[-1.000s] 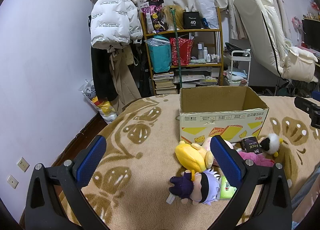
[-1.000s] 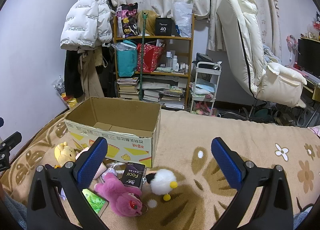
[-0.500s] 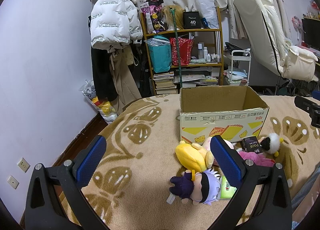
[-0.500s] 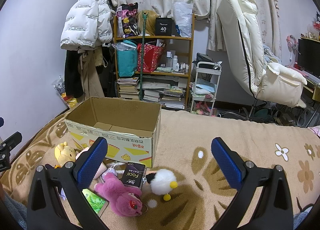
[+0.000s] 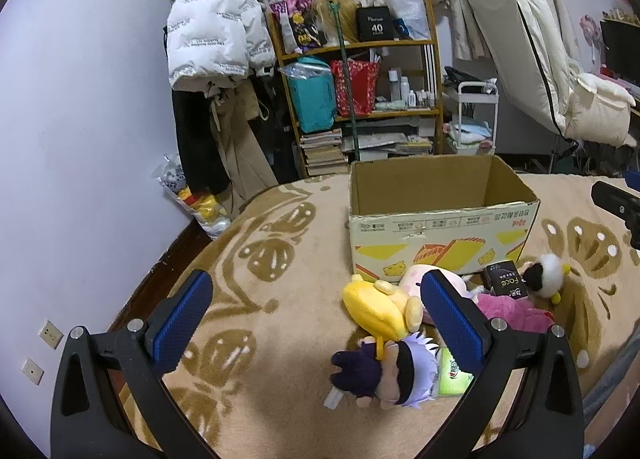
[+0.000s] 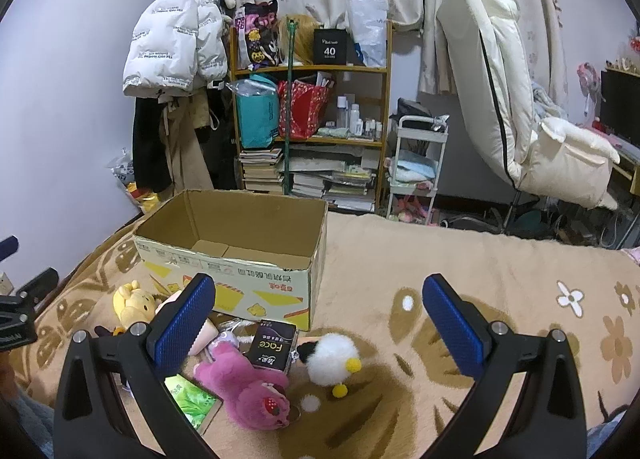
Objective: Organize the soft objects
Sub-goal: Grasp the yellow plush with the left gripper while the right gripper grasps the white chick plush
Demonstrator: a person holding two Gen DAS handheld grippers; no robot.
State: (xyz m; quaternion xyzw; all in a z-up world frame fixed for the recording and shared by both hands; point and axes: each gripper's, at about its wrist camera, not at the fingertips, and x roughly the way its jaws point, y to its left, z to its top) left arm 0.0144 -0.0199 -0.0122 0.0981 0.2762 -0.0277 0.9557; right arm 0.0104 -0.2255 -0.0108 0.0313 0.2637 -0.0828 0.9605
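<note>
Left wrist view: your left claw (image 5: 316,311) hangs wide apart, holding nothing, above the tan patterned blanket (image 5: 256,299). Ahead sits the open cardboard box (image 5: 440,215), with no toys seen inside. Just before its front wall lies a cluster: yellow plush (image 5: 378,309), purple-haired doll (image 5: 384,371) nearest you, green packet (image 5: 452,373) beside the doll, pink plush (image 5: 516,311), black Face box (image 5: 502,279), white fluffy bird (image 5: 544,269).

Right wrist view: your right claw (image 6: 320,317) is likewise spread wide and holds nothing. The pink plush (image 6: 250,389) lies low left of centre, touching the black Face box (image 6: 272,347); the white fluffy bird (image 6: 330,355) stands just right of it. The green packet (image 6: 192,403) lies partly behind the left finger (image 6: 182,319). The yellow plush (image 6: 132,301) rests by the cardboard box (image 6: 240,255).
</note>
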